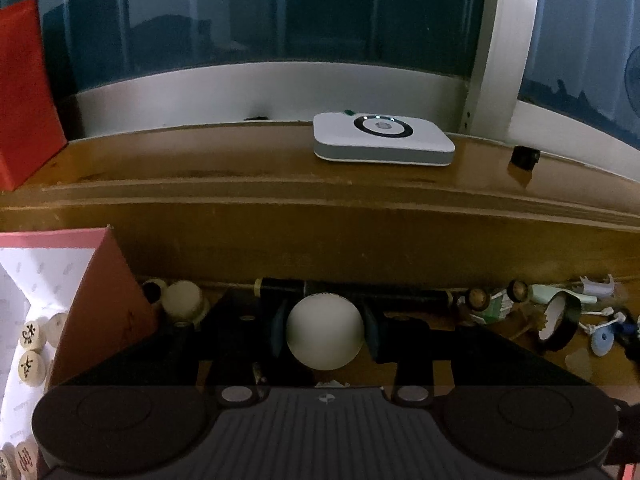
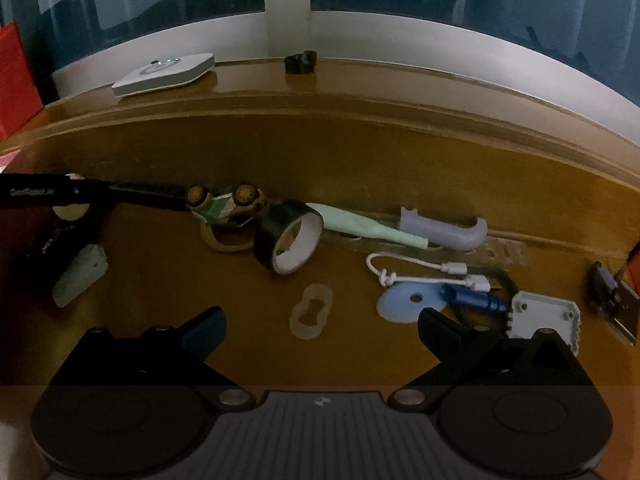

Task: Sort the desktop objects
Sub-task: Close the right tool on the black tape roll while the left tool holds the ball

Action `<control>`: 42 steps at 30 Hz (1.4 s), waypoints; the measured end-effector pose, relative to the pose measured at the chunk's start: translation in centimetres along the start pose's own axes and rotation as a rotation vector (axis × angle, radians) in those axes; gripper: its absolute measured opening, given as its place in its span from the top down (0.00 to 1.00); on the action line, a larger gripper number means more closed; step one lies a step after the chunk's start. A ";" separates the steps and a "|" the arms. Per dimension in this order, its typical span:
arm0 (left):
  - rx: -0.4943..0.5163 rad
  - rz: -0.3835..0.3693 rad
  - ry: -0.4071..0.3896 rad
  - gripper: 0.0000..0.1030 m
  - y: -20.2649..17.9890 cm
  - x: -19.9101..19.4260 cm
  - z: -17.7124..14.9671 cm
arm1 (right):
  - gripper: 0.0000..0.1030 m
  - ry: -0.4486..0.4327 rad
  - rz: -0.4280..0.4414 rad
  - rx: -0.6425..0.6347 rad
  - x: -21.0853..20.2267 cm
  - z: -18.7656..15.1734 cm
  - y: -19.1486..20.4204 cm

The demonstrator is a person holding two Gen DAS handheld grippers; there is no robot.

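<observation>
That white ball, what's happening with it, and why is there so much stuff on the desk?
Someone is tidying a messy wooden desk with a grabbing tool in each hand. The left tool is squeezing the white ball between its fingers, next to a pink box that already holds round wooden game pieces. The right tool is open and holds nothing, above the desk near a roll of black tape, a white cable and a blue disc, all unsorted.
</observation>
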State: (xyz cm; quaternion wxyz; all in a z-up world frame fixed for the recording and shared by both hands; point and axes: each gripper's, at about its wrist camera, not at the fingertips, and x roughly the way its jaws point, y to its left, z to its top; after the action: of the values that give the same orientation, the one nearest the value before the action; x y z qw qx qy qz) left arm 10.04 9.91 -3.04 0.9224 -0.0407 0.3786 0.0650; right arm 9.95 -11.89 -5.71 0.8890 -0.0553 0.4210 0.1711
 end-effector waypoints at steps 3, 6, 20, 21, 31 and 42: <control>0.000 -0.004 0.002 0.61 -0.1 -0.5 -0.4 | 0.00 -0.009 0.002 -0.006 0.4 0.2 0.1; -0.002 -0.008 0.004 0.61 0.0 -0.7 -0.5 | 0.01 -0.022 0.011 -0.009 0.7 0.4 0.2; -0.006 -0.037 0.025 0.61 0.0 -0.7 -1.0 | 0.05 -0.087 0.058 -0.105 3.5 2.7 0.7; -0.007 -0.038 0.027 0.61 0.0 -0.7 -1.0 | 0.07 -0.086 0.069 -0.107 3.8 2.8 0.6; -0.034 -0.031 0.047 0.61 0.9 -0.6 -1.6 | 0.27 -0.099 0.114 -0.135 5.0 2.7 0.5; -0.029 -0.043 0.046 0.61 0.7 -0.5 -1.5 | 0.53 -0.116 0.120 -0.138 4.3 2.5 0.7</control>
State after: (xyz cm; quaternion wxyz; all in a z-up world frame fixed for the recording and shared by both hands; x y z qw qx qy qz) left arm 8.54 10.35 -3.75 0.9140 -0.0638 0.3976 0.0496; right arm 14.05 -9.48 -7.37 0.8941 -0.0809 0.3587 0.2556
